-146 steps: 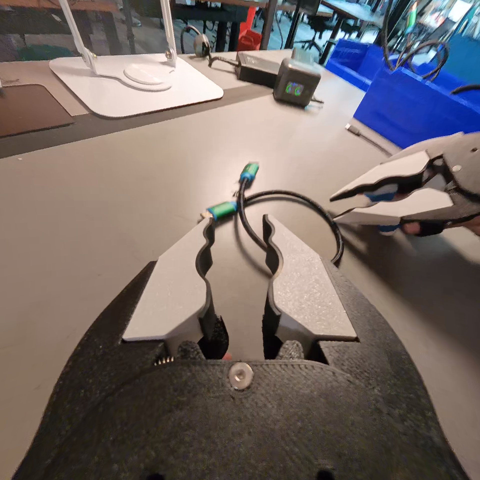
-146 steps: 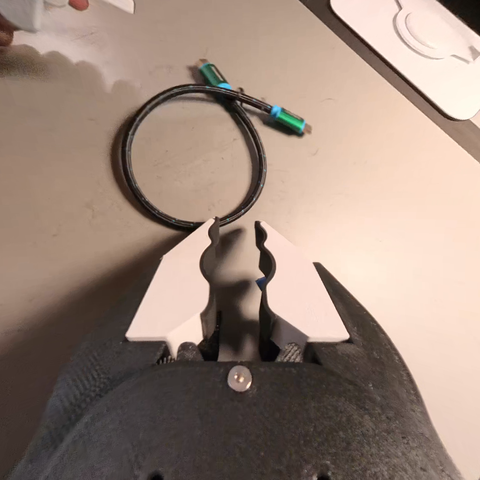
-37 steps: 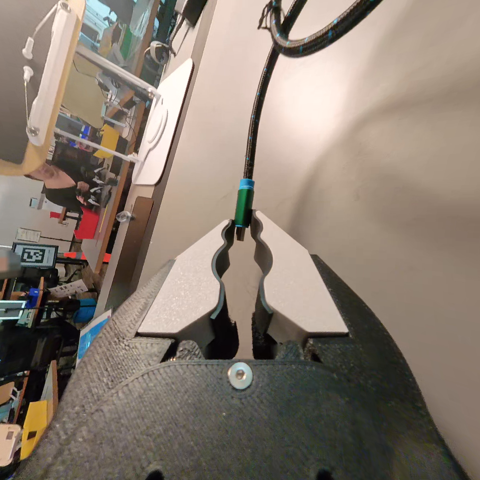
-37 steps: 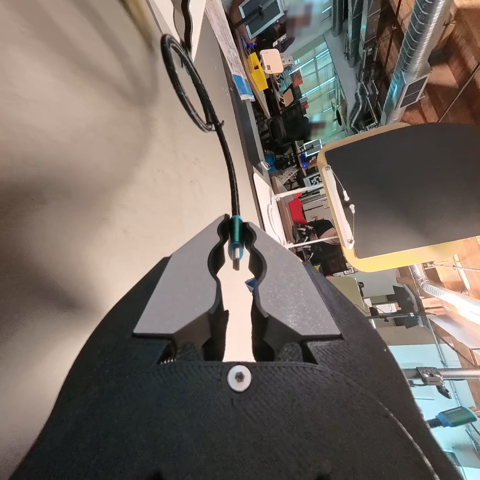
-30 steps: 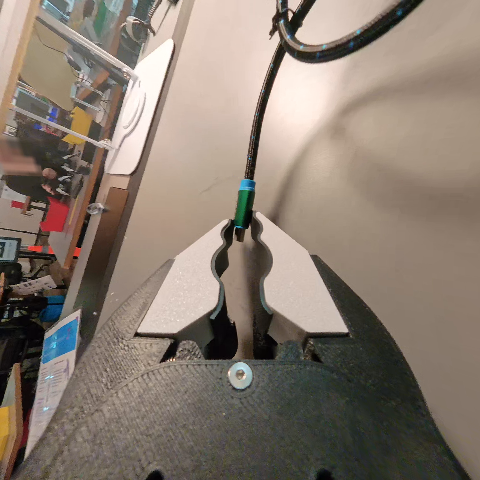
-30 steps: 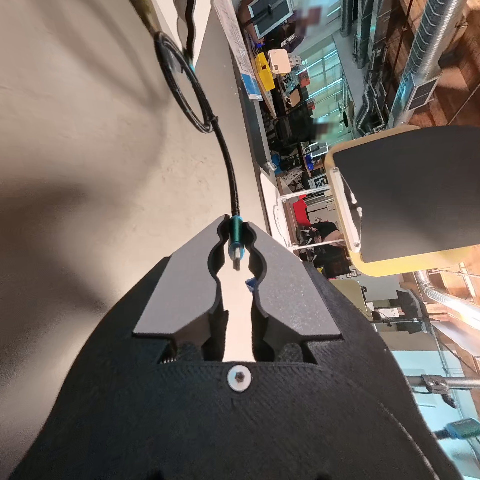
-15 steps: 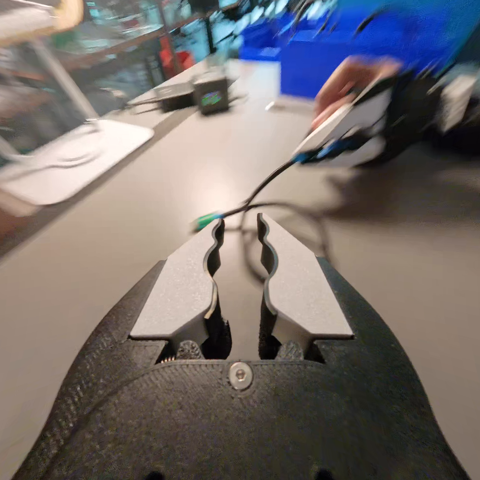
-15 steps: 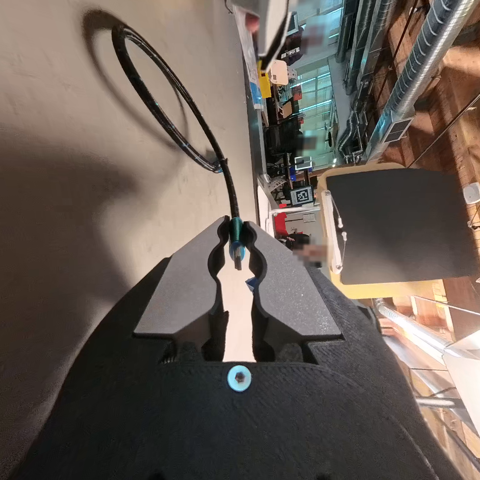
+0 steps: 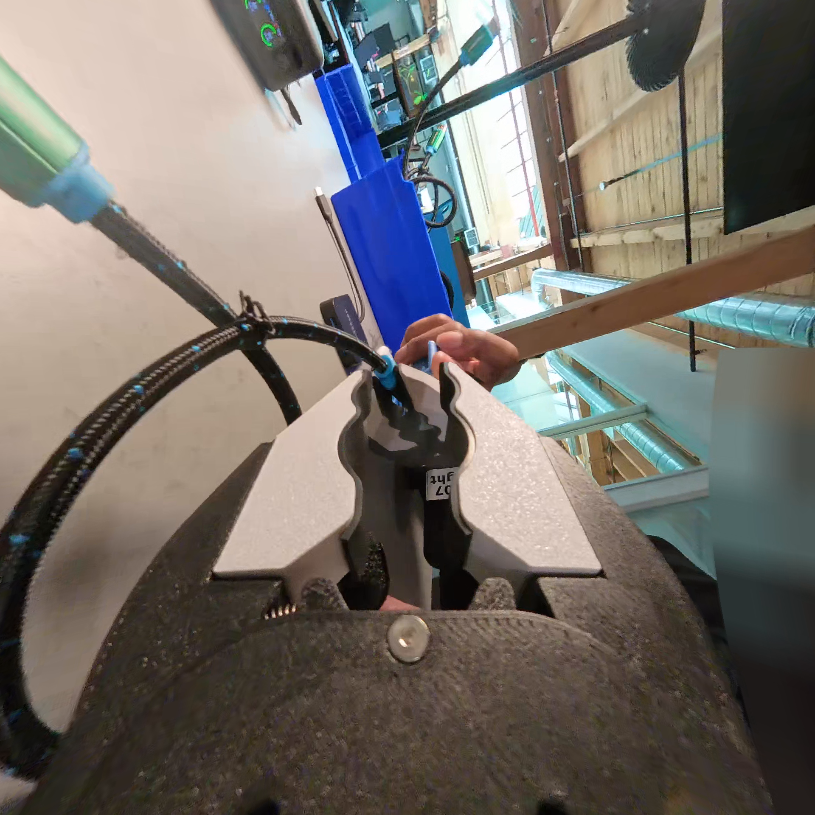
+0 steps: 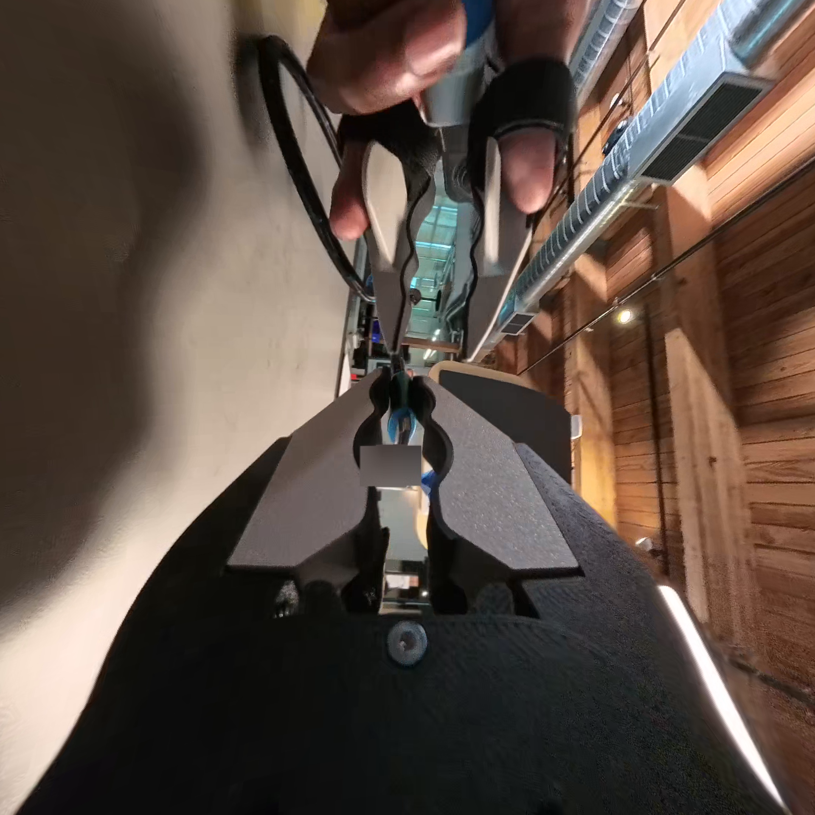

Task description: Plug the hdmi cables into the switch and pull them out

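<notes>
HDMI plug (image 10: 399,399) — in right gripper (image 10: 400,383) tips

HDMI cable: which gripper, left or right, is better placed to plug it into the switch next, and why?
Right, probably: the right gripper is shut on one plug, while the left gripper is open and empty, the other plug ungripped.

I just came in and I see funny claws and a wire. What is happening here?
A person is holding a two-finger gripper in each hand. The right gripper is pinching one green plug of a black braided cable. The left gripper is open and holds nothing, facing the right one up close. The cable's other green plug hangs free, in no gripper. The cable loops over the grey table. Nothing is plugged in.
</notes>
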Motion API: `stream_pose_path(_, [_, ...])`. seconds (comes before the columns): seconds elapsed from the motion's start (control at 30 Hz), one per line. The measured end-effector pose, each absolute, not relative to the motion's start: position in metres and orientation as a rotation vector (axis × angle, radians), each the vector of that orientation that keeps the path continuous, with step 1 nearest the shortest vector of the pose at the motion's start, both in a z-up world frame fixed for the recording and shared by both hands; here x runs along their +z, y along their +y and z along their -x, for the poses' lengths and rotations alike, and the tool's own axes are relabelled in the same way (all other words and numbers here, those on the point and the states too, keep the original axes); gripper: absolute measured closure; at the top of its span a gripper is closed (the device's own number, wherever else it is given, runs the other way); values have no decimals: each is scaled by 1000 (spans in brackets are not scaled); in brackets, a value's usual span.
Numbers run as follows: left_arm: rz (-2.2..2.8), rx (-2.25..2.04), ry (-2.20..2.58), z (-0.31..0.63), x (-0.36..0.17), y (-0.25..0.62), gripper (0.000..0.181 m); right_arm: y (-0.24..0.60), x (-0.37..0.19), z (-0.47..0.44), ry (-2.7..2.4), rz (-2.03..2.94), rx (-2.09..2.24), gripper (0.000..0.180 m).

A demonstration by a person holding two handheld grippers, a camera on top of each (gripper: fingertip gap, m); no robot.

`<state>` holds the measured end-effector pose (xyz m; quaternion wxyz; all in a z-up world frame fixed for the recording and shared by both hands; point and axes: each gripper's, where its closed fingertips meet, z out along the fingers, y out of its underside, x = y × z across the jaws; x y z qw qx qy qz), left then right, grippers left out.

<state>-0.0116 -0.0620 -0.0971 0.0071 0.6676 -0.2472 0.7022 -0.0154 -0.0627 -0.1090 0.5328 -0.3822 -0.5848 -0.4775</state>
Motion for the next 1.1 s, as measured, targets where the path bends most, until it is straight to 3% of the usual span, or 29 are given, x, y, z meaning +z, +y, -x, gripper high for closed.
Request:
stream_pose_path(0.3, [-2146, 2123, -717, 11, -101, -71, 151, -65, -104, 33, -1413, 769, -1216, 168])
stream_pose_path(0.5, [-2159, 2266, -721, 10, -98, -61, 171, -65, -96, 36, -1344, 798, -1176, 167])
stream_pose_path(0.87, [-2360, 2473, -757, 15, -91, -23, 173, -54, -93, 10, -944, 1419, -465, 138])
stream_pose_path(1.1, [-2332, 2516, -930, 11, -85, -36, 173, -52, -97, 14, -834, 1547, -284, 140])
